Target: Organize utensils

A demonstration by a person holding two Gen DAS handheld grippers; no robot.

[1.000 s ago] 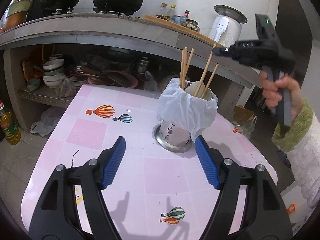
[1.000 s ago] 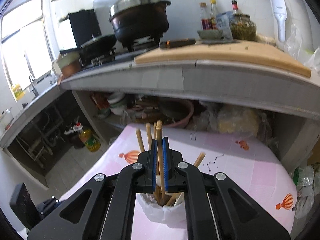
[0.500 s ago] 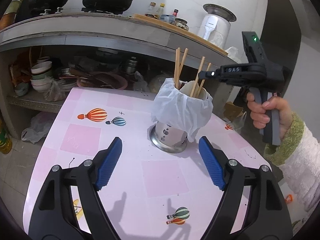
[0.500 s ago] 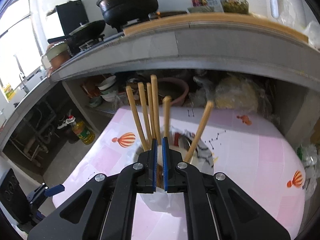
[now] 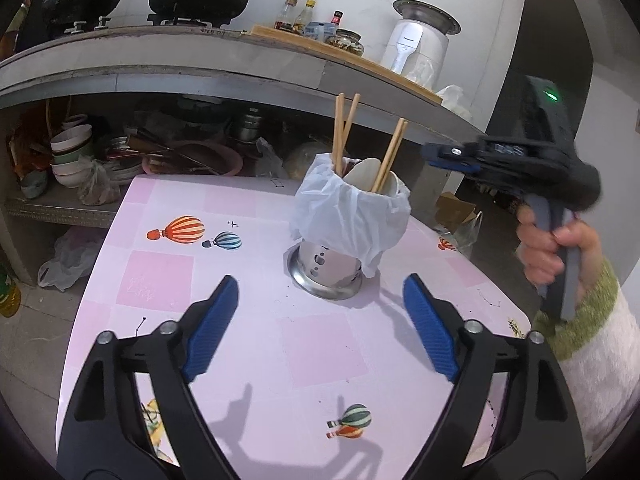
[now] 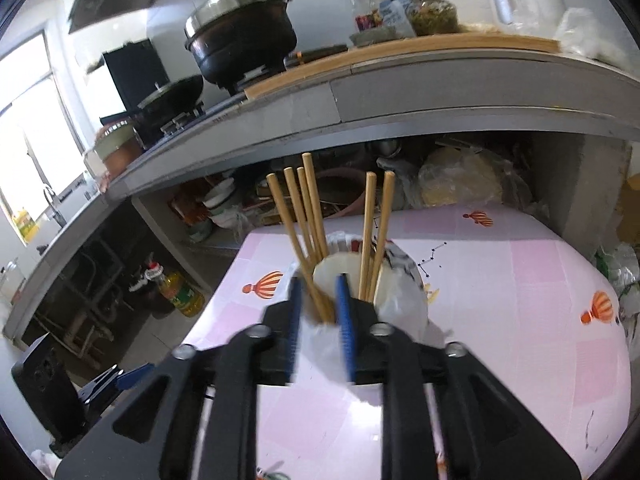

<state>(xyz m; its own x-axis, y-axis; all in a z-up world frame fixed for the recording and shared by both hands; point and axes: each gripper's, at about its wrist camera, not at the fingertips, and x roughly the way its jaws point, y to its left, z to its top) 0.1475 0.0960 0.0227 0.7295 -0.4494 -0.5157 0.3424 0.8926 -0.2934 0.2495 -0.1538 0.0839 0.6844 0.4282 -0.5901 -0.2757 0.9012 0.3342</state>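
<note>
Where right gripper earlier pinched chopsticks, fingers now parted, empty, left gripper opened wider, empty

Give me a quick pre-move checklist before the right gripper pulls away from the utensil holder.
1. Right gripper released: ok. Its jaws have just been opening, with a gap showing between the blue pads.
2. Chopsticks in the holder: ok. Six stand upright inside, none lying on the table.
3. Right pads clear of the sticks: cannot tell. Chopstick bases sit between the pads and the picture is blurred.
4. Holder upright: ok. It stands on its metal base, under the white plastic bag.
5. Left gripper out of the way: ok. Open, empty, short of the holder.
</note>
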